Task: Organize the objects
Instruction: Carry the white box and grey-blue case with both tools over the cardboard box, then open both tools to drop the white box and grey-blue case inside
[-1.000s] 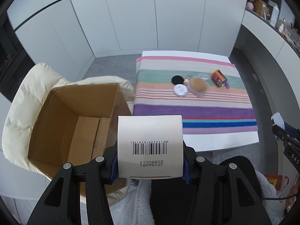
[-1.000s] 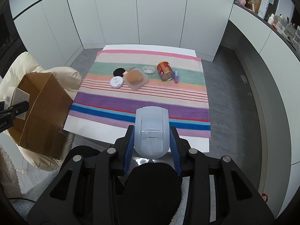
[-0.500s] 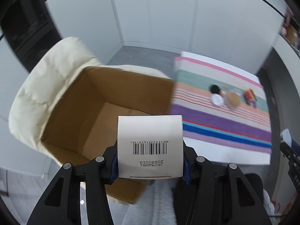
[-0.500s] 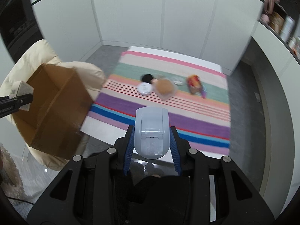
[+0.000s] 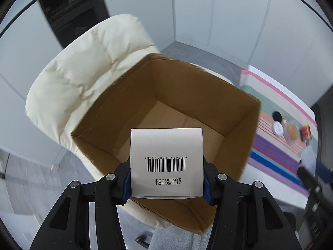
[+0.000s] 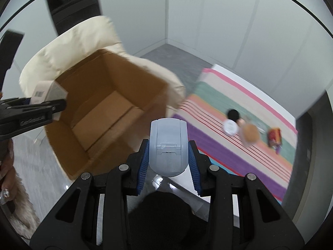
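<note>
Gripping a white barcoded carton between its jaws, the left gripper holds it above the open cardboard box on the cream chair. The right gripper clamps a pale blue plastic case beside the box, near the striped table.

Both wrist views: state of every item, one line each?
Left hand-held gripper: shut on white barcoded carton.
Right hand-held gripper: shut on pale blue plastic case.
Brown cardboard box: open, empty.
Round white jar: lidded, on striped cloth.
</note>
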The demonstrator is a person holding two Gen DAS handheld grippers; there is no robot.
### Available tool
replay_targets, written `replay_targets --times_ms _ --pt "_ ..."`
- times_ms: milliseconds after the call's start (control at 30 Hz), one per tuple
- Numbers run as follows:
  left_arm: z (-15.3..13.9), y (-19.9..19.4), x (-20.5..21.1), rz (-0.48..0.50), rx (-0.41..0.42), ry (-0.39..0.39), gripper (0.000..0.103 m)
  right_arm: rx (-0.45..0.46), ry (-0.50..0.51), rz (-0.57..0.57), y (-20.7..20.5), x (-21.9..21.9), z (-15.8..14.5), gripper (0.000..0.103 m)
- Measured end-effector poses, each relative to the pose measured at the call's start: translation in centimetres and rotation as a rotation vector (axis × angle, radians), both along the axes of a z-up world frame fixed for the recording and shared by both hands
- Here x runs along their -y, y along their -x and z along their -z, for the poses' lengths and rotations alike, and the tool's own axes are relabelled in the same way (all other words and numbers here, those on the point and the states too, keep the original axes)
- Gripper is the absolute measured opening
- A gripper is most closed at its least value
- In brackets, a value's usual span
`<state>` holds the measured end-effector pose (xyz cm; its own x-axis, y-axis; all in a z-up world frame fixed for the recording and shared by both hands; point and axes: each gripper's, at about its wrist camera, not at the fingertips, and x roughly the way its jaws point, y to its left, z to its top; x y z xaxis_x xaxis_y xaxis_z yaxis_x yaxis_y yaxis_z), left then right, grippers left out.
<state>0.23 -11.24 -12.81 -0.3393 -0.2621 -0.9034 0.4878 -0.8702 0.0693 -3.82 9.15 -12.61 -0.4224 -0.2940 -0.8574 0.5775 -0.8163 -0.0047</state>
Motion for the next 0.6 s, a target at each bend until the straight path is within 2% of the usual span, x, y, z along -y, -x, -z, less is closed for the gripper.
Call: replay_targets --times_ms 333,433,600 --pt "2.2 0.7 3.5 -0.12 0.05 -0.044 0.053 0.039 -0.021 -0.16 -0.1 9.6 2.1 0.038" --pt "2.8 0.9 4.2 -0.139 0.063 -0.072 0.053 0.038 -0.033 -0.18 0.2 11.2 2.8 0.038" --pt "3.1 1.4 4.5 -0.142 0.075 -0.047 0.053 0.058 -0.037 -0.185 1.1 12.6 3.7 0.038"
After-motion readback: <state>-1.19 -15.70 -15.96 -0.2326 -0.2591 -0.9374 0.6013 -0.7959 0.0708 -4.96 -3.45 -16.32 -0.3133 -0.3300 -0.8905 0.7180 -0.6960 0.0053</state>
